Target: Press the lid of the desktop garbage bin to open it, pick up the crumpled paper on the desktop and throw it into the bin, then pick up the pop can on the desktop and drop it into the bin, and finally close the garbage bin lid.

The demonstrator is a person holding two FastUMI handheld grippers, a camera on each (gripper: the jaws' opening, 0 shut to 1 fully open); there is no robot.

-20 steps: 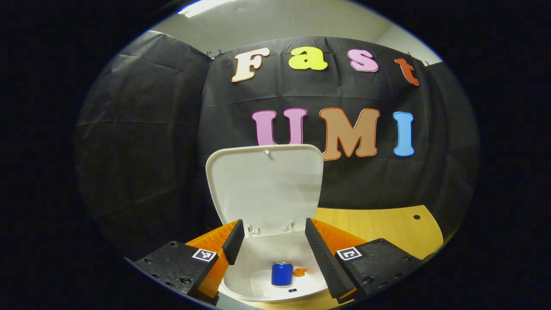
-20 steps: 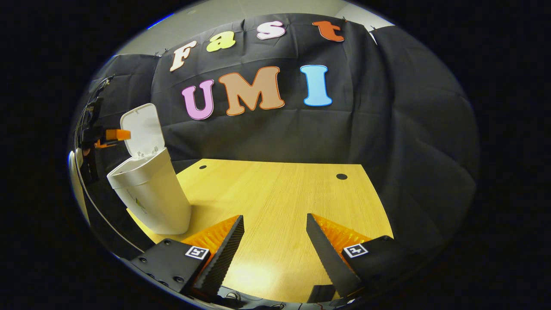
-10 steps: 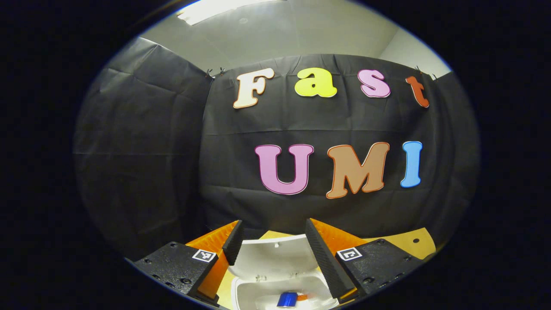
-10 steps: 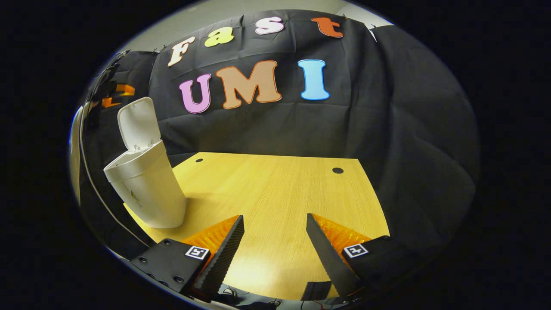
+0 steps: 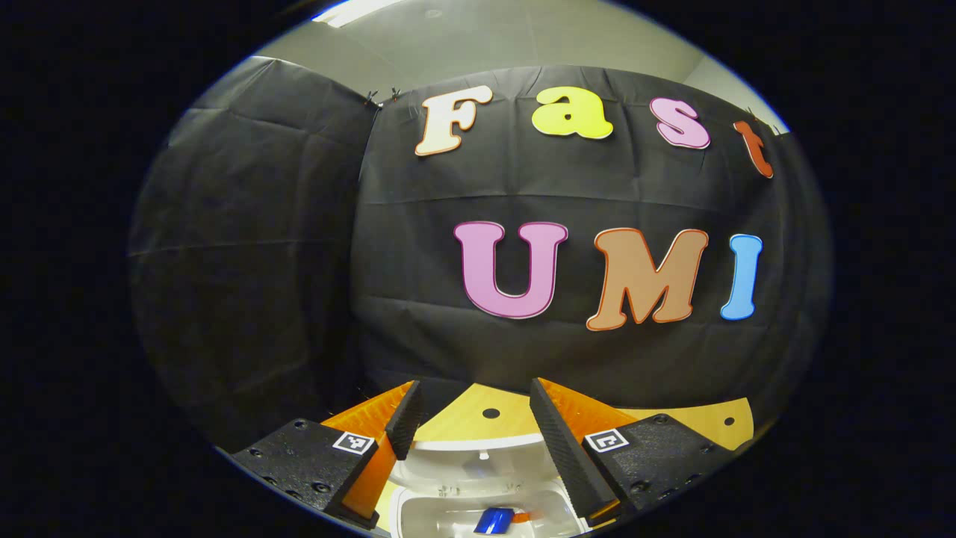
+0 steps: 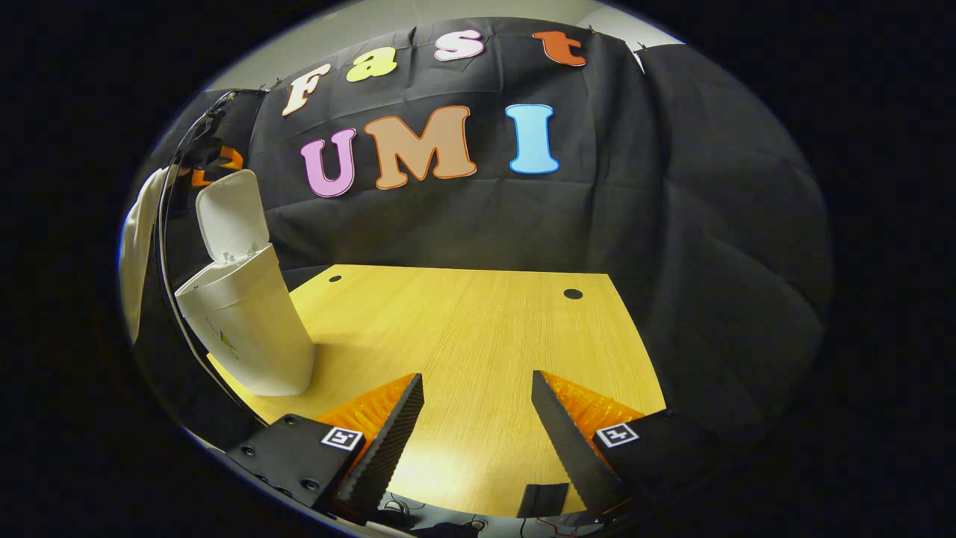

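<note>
While the white plastic desktop bin (image 6: 246,329) stood on the light wooden bench (image 6: 478,329) with its hinged lid (image 6: 230,215) raised upright, both tools were spread apart and held nothing. In the left gripper view, the left tool (image 5: 478,433) hung above the bin's open mouth, its two fingers wide on either side of the lid's top edge (image 5: 478,448) without touching it. Inside the bin, near the bottom, lay the blue pop can (image 5: 493,521) on its side, and just beside the can, on the side nearer the bench's middle, a scrap of orange crumpled paper (image 5: 523,515) showed. Beyond the bin, a dark round hole (image 5: 491,412) marked the bench surface.

In the right gripper view, the right tool (image 6: 478,426) hovered over the bare bench, well apart from the bin, fingers parted with only wood between them. The bin stood near the bench's front corner, against the black cloth wall (image 6: 672,224). Above and behind the bin's lid, a small part of the other tool (image 6: 213,161) was visible, too small to make out. Two dark holes (image 6: 573,294) lay along the bench's far edge, away from the bin.
</note>
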